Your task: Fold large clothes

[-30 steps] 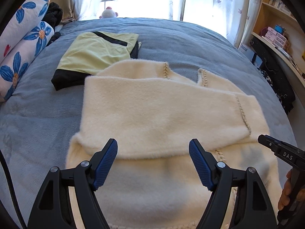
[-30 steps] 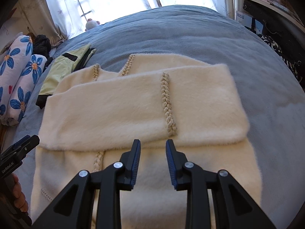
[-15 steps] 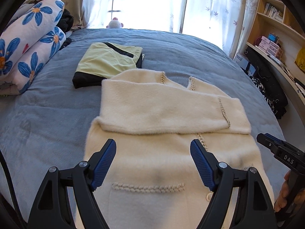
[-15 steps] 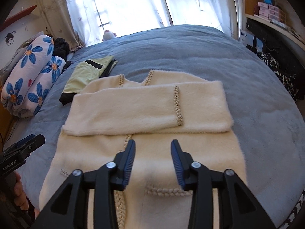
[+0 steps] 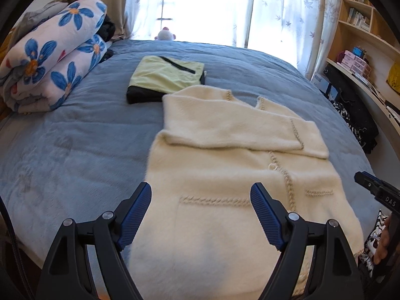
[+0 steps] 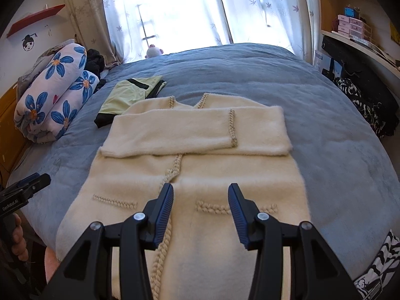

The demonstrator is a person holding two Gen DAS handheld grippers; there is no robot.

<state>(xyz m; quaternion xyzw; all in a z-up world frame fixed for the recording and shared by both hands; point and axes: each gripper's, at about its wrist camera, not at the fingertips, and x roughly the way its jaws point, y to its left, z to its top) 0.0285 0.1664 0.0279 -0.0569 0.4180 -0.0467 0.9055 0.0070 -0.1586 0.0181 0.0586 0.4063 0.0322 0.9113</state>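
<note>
I have the fluffy cream knitted cardigan with braided trim (image 6: pixel 200 175) lying flat on the grey-blue bedspread (image 6: pixel 337 137), its sleeves folded across the chest and its hem toward me at the near edge of the bed. My left gripper (image 5: pixel 201 212) hangs over the lower left part of the cardigan with its blue pads spread wide and nothing between them. My right gripper (image 6: pixel 200 212) hangs above the button band, parted about halfway; its jaws have just been opening, and they are empty too.

I judge this knit thick, soft and floppy, fairly light, with a pile that should grip the ribbed pads well. It will sag and stretch if I lift it by one point, so I'd pinch the hem at both bottom corners, taking all layers, and carry them up to the folded sleeves together. The folded yellow-green and black garment (image 5: pixel 165 77) just beyond the collar is worth keeping clear of.
</note>
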